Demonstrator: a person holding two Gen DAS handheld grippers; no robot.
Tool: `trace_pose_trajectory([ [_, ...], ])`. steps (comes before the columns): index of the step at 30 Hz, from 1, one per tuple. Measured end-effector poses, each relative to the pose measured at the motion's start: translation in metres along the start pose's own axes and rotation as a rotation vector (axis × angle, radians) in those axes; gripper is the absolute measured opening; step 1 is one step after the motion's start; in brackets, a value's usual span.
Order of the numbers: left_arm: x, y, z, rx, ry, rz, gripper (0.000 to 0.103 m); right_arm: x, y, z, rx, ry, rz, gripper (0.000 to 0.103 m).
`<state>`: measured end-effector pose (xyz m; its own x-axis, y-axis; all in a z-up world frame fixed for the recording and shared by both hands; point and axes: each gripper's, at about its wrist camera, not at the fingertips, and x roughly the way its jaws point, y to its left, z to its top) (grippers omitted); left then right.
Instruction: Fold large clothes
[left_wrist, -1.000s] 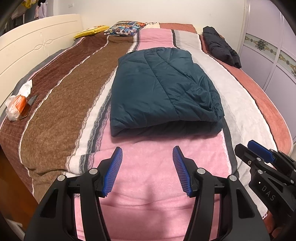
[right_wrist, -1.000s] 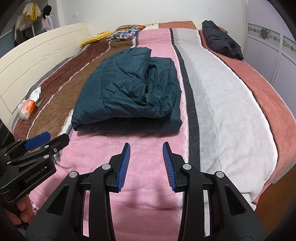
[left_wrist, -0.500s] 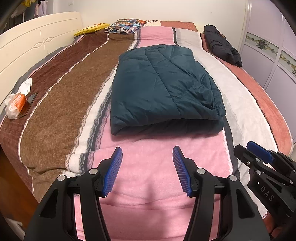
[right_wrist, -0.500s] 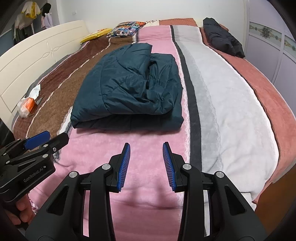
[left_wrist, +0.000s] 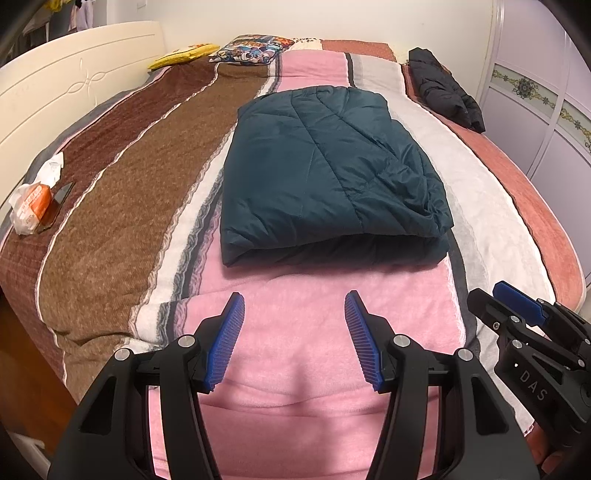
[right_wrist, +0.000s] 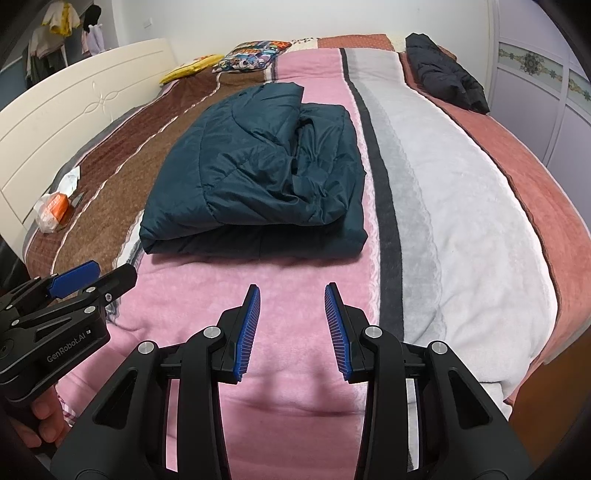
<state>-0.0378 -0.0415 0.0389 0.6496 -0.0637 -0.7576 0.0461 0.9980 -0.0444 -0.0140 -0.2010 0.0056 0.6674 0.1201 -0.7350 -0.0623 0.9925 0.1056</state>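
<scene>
1. Holding both tongs above the near edge of the bed (left_wrist: 122, 206), you have nothing gripped: the left tongs (left_wrist: 294, 341) stand wide apart and empty, the right tongs (right_wrist: 292, 330) are parted more narrowly, also empty
2. Your task piece, the dark teal padded jacket (left_wrist: 325, 177), lies folded on the pink stripe of the blanket (left_wrist: 332, 369), ahead of both tongs and well clear of them
3. From the right wrist view the top layer sits bunched and askew toward the right, with the lower layer showing beside it; pinch only that loose top fold and, I judge, it will slide off and undo the stack
4. The shell looks slick and puffy, so a shallow bite may slip out mid-lift
5. Reach too low and you could catch the blanket with the jacket, dragging both
6. A black garment (right_wrist: 443, 74) lies at the far right of the bed and a plastic bag (left_wrist: 31, 203) at the left edge; wide sweeps risk neither, though the tongs sit close enough together to knock each other
</scene>
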Motion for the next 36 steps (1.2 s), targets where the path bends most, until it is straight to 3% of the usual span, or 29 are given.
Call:
trace_pose_trajectory([
  [36,0.0013,0.0028,0.0002,0.002,0.003,-0.002,0.056,0.0,0.001,-0.0009,0.0,0.003,0.001,0.036],
])
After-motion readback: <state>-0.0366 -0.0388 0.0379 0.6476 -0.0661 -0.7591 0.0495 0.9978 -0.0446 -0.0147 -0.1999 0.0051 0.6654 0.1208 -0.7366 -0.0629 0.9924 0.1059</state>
